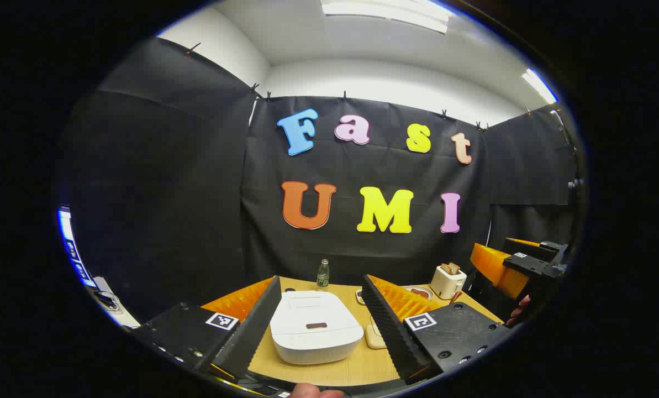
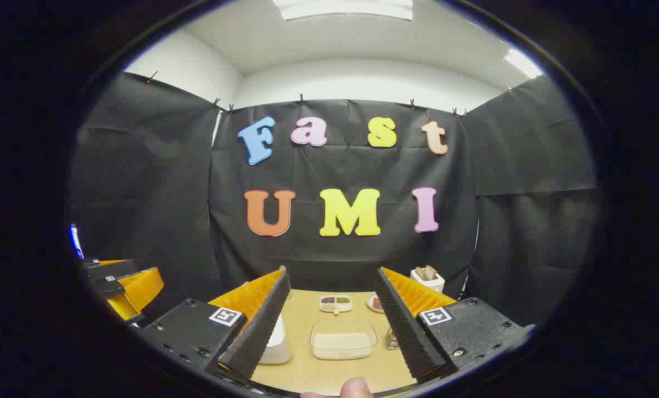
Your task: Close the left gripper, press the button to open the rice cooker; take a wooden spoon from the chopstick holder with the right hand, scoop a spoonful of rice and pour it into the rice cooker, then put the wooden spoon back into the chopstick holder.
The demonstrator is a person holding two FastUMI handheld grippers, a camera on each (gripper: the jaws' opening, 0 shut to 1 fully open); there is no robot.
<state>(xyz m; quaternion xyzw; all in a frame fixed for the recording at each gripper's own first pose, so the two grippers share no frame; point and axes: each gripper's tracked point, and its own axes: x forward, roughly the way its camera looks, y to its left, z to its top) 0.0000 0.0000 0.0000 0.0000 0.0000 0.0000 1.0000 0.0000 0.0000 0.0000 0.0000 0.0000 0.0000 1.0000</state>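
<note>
We lose the rice cooker [image 2: 277, 340] mostly behind the right gripper's near finger [image 2: 257, 326], chopstick holder beside the clear container [image 2: 343, 340] half hidden, toaster's [image 1: 448, 281] contents too small.

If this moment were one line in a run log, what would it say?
stage: start | left tongs: open, above rice cooker | lid: shut | right tongs: open, facing rice container | spoon: not picked

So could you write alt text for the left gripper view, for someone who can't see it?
A closed white rice cooker sits on a wooden table, framed between the open fingers of the left gripper. Behind it stand a small bottle and a toaster, with the right gripper at the right edge.
</note>
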